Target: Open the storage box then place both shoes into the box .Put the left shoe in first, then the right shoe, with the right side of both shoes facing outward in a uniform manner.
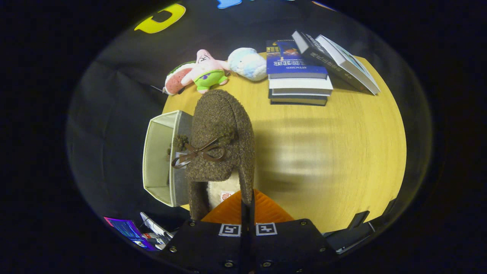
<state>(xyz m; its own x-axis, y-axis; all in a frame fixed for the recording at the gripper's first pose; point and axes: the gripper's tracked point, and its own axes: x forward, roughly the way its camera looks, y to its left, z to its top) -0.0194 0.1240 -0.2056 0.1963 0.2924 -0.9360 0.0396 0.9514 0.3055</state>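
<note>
A brown fuzzy shoe [222, 133] with a dark ribbon bow and cream lining hangs above the wooden table [335, 152], toe pointing away from me. My gripper [247, 205] is shut on the right side wall of its opening. Just left of the shoe stands the storage box [161, 152], pale beige, its open mouth turned to the left. The shoe overlaps the box's right side. The inside of the box looks bare where it shows.
At the table's far edge lie soft toys: a watermelon slice [175, 80], a pink star figure [207, 70] and a pale blue-white plush [248, 64]. A stack of books [298, 74] with another book [336, 61] leaning on it stands far right.
</note>
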